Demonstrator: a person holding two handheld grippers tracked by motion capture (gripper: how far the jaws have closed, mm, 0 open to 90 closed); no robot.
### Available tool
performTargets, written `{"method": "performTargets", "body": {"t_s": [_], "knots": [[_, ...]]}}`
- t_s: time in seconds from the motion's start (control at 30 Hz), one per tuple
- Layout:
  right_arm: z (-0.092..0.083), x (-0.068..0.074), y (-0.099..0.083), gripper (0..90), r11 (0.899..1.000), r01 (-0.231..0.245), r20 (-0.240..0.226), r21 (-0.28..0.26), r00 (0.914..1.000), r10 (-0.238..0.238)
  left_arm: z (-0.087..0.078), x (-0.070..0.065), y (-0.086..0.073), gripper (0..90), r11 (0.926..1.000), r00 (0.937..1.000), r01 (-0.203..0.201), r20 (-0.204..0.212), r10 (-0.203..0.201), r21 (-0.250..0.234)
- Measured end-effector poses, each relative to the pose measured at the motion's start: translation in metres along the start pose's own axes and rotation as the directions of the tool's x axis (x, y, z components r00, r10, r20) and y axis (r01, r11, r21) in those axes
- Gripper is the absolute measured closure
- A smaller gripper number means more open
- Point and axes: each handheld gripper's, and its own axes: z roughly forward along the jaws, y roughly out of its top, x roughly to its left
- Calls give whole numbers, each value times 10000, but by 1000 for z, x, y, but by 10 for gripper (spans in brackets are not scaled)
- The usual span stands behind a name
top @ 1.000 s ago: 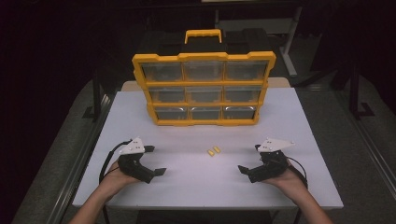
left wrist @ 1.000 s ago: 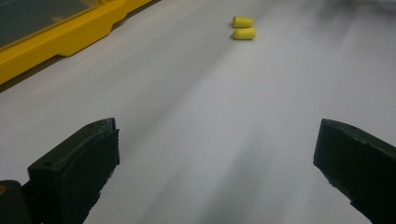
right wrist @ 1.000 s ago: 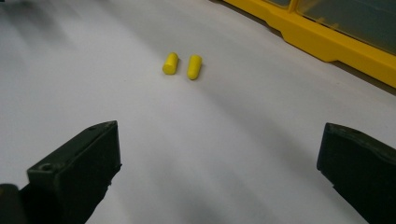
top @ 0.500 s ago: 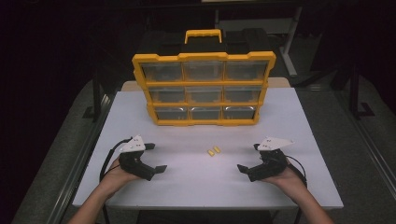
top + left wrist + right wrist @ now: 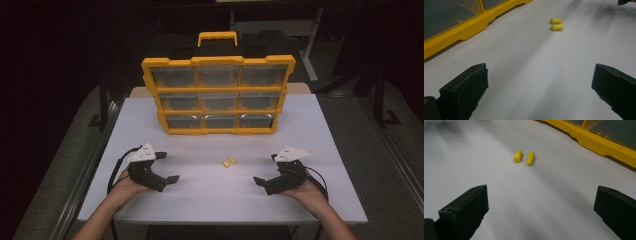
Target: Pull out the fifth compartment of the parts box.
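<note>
Nothing had shifted since earlier frames. Both the left gripper (image 5: 167, 167) and right gripper (image 5: 266, 169) rested low in frame, jaws wide. The earplugs (image 5: 228, 162) at centre lay untouched, so picking hadn't begun.

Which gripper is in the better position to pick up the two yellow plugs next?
Probably either: the yellow plugs lie about midway between the left gripper and right gripper, both open and aimed at them.

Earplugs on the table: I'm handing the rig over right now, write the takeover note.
Left gripper: open, holding nothing, low over the white table.
Right gripper: open, holding nothing, opposite it.
Two yellow earplugs lie side by side between the grippers, apart from both.
Yellow drawer organizer stands upright behind them, drawers shut.
Done: nothing picked up.
Left: probably grasp the earplugs and open a drawer.
</note>
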Motion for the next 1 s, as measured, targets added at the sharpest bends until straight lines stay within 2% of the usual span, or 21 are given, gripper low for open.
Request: {"method": "performTargets", "body": {"t_s": [0.57, 1.0], "knots": [[0, 1, 2, 0, 9999, 53, -98, -138, 9999, -54, 12, -6, 16, 1, 9993, 9989, -158, 426, 172, -329], [2, 3, 4, 0, 9999, 49, -181, -101, 9998, -50, 20, -5, 24, 1, 9984, 9986, -179, 490, 206, -537]]}}
